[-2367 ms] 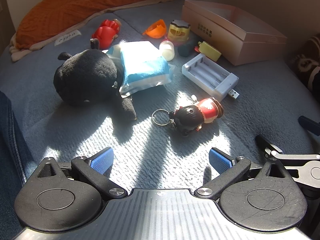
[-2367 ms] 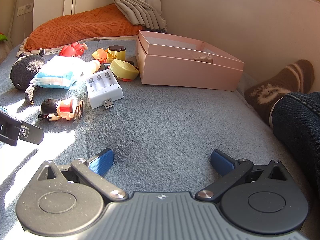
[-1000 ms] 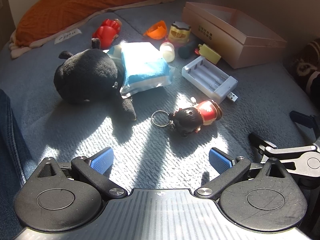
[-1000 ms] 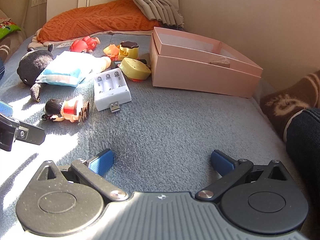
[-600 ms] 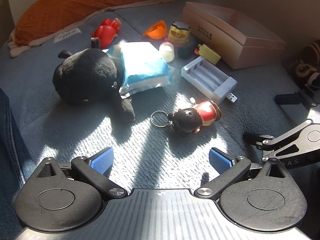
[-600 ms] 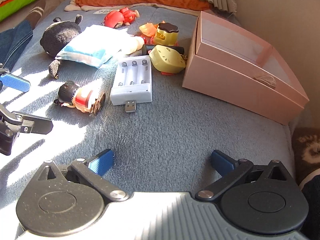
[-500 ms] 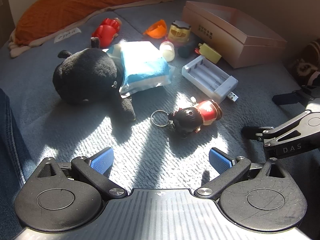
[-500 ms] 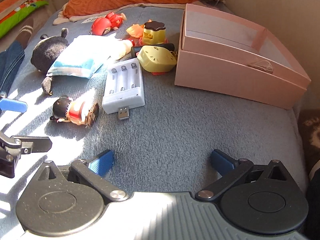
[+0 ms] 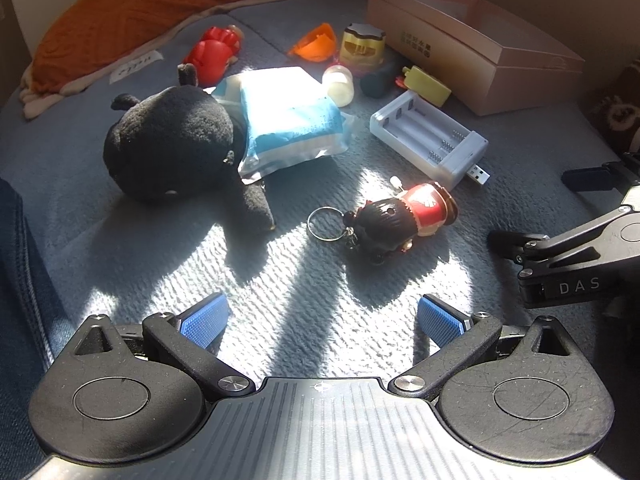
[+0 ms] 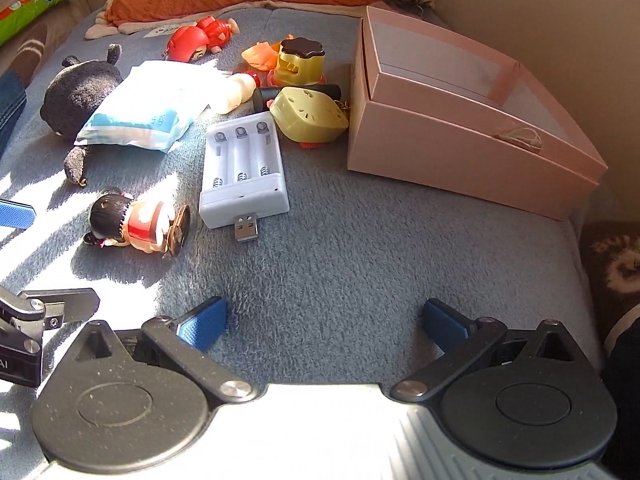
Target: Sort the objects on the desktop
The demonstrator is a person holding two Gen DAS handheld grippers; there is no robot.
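Two hand-held grippers are seen, and both are spread wide with nothing between the pads.

From the left wrist view, the left hand-held gripper (image 9: 320,320) hovers low over the grey blanket (image 9: 280,300), aimed at the doll keychain (image 9: 400,220), which lies on its side in a sun patch just ahead. Its metal ring (image 9: 326,222) points toward the black plush (image 9: 172,152), whose leg lies near it. If the doll is the pick, as is judged likely, the body should be straddled across its narrow width, not the ring, and the pads lowered until the blanket pile is nearly touched. Beyond lie the tissue pack (image 9: 288,120), leaning on the plush, and the white battery charger (image 9: 430,140).

From the right wrist view, the right hand-held gripper (image 10: 324,320) is held over bare blanket, with the battery charger (image 10: 242,172) ahead and its USB plug (image 10: 247,228) pointing toward the camera. The pink box (image 10: 460,160) stands open toward the blanket's far right corner, judged to be the destination. The yellow toy (image 10: 308,120) sits just beside the box wall. The charger would best be gripped across its short sides, clear of the plug. The two tools are close together, so one should be moved at a time.
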